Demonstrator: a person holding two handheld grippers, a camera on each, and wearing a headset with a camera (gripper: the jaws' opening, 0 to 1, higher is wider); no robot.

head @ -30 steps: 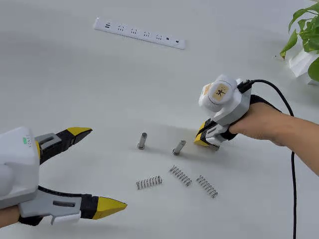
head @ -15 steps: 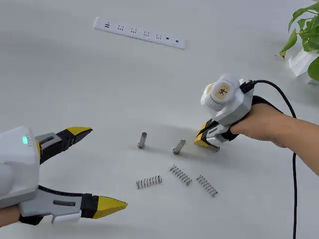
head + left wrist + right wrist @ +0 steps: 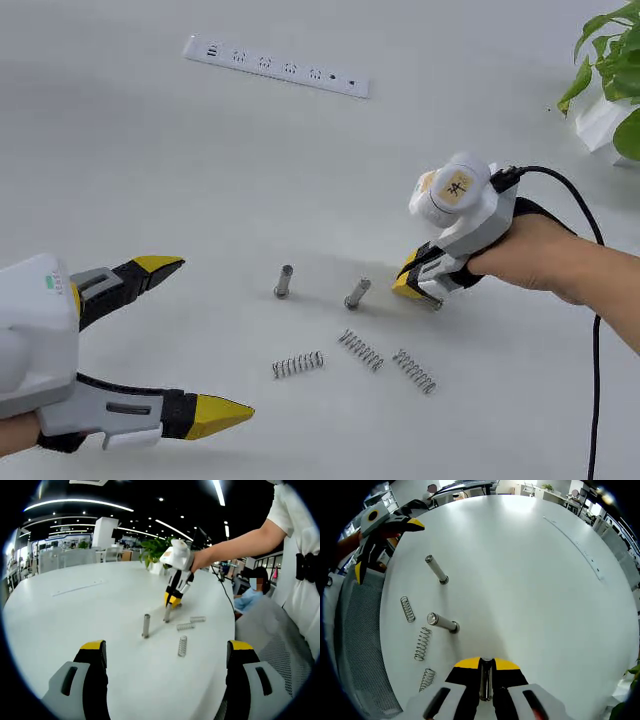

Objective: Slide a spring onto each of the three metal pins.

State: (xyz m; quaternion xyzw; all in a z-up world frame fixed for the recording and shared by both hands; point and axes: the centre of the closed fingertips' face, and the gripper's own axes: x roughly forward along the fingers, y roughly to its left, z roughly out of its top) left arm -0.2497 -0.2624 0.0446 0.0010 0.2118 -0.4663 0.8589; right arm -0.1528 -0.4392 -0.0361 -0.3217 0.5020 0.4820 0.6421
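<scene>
Head view: nothing done, no spring on any pin.

- Left spring [image 3: 299, 365], middle spring [image 3: 361, 351] and right spring [image 3: 414, 371] lie flat on bench [image 3: 150, 150], 5 to 6 o'clock of free pins.
- Left pin [image 3: 284, 281] and middle pin [image 3: 357, 293] stand upright, long axis vertical.
- Third pin [image 3: 485, 682] clamped in right claw [image 3: 422, 291] at 3 o'clock, axis along jaws.
- Left claw [image 3: 215, 335] wide apart, empty, at 8 o'clock.

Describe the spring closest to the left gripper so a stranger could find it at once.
On the white table, find the two upright pins; three springs lie in a row on the person's side of them. The wanted spring is at the left end, nearest the open left gripper. In the head view it tilts up to the right, while the other two springs slant down.
</scene>
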